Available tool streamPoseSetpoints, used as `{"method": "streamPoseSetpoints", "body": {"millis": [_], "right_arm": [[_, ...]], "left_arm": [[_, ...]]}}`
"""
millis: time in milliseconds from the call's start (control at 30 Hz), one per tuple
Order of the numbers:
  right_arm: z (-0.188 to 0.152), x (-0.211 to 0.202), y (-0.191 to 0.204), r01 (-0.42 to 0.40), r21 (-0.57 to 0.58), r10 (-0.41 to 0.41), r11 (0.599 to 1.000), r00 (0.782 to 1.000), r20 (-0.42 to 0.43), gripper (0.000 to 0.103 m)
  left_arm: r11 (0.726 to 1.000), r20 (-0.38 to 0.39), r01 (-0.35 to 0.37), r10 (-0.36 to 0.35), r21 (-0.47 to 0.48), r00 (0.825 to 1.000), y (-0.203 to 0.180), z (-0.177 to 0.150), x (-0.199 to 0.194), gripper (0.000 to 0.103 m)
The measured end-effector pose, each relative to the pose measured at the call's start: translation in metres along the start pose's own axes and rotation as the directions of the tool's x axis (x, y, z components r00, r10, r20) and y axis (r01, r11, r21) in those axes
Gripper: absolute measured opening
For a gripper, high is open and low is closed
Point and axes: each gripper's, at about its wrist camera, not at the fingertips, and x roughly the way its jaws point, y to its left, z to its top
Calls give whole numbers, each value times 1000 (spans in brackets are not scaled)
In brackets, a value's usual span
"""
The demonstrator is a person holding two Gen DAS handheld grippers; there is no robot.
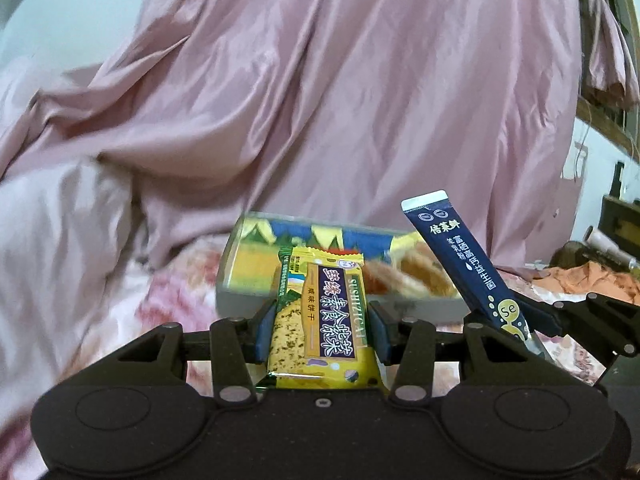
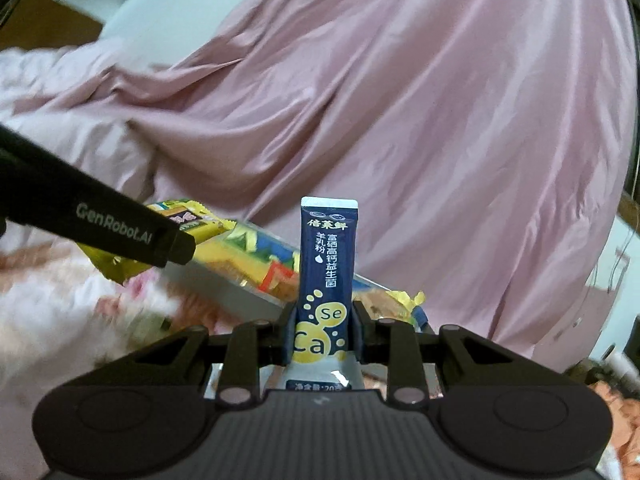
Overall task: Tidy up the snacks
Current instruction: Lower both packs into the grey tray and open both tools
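Big pink duvet (image 1: 320,80) fills the room behind everything, heaped on a bed w/ a floral sheet (image 1: 168,300). Landmark: the clear box (image 1: 248,280) lying on that sheet just in front of the duvet, tilted, w/ colourful snack wrappers showing inside it.

Left claw (image 1: 322,330) sits just in front of the box, pinching a yellow biscuit packet (image 1: 320,312) upright by its two side edges. Right claw (image 2: 322,332) is just right of it, near the box's right end, pinching a navy powder stick (image 2: 326,256) low down; most of the stick stands free above the pads.

Risks, as I judge them:
- Bed is soft, box already tilted; pushing a snack in could tip or slide it, no firm counter under it.
- Stick is held at the bottom only, so it may swivel or flop if its top catches the box wall.
- Packet wrapper is slick and puffy; grip on the edges could slip, or squash the biscuit if squeezed harder.
- The two claws are v. close; both going for the box together could clash.
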Motion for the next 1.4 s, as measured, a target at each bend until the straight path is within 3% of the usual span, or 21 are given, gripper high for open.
{"method": "streamPoseSetpoints", "body": {"millis": [233,533,733,933,1400], "right_arm": [[6,40,-17,0,64,-4,998,998,58,30],[-10,84,-38,-30,173,17,984,997,75,30],[-11,112,-44,-50,213,27,976,994,108,30],[-17,140,-57,-69,269,49,961,995,82,30],[-21,158,-59,-103,292,100,951,995,25,30]], "left_arm": [[998,16,-24,23,56,1000,-8,38,44,49],[999,-47,-1,3,47,999,-12,59,114,49],[1000,-79,-25,26,14,997,-11,54,150,49],[999,-121,-49,47,-12,992,-9,43,178,49],[995,-154,-88,81,-36,985,1,27,201,49]]}}
